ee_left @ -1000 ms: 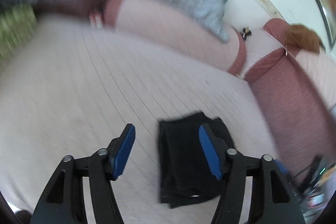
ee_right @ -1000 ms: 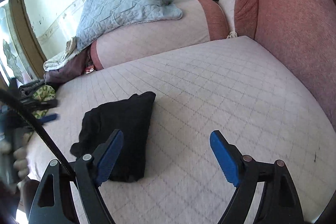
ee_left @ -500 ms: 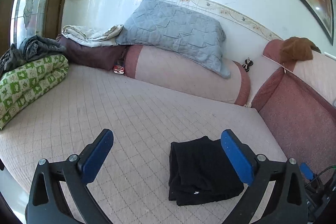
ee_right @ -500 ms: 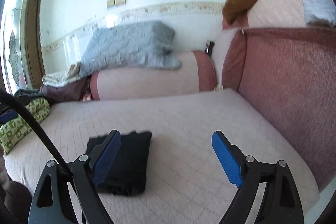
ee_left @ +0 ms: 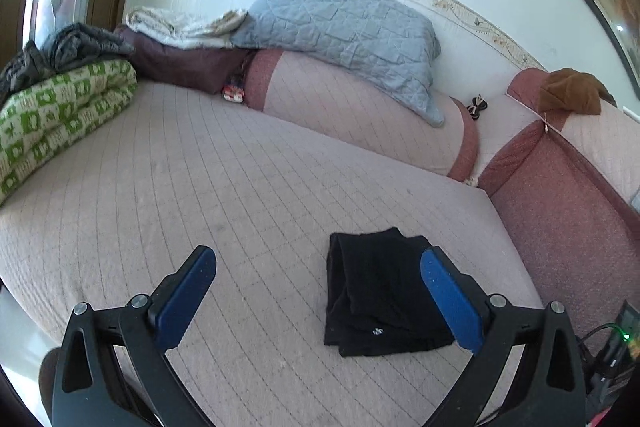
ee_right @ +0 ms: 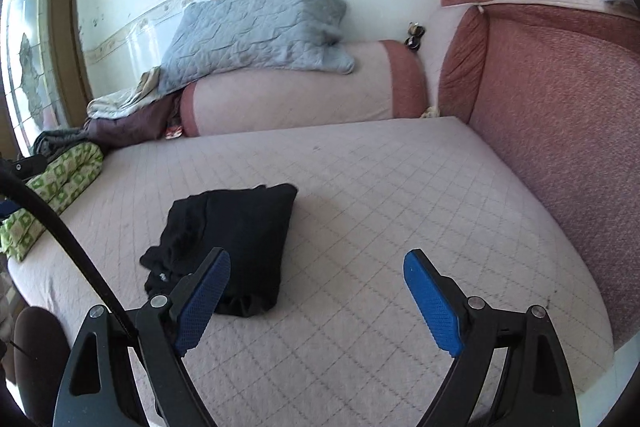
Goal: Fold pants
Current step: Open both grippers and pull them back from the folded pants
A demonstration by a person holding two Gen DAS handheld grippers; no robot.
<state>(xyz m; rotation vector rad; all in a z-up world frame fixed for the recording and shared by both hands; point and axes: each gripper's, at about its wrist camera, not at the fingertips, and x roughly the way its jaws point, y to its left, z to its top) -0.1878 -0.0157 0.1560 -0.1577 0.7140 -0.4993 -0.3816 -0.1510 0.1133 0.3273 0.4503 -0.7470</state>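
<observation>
Left wrist view: the green checked blanket sits far left on the pink bed. The left gripper is wide open and holds nothing. The folded black pants lie on the bed, by its right finger. In the right wrist view, the pants lie left, and the right gripper is open and empty too.

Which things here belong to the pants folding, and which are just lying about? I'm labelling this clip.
Job: black pants, folded on the mattress; left gripper and right gripper, both open.

Lying about: grey pillow, green quilt, brown cloth.
</observation>
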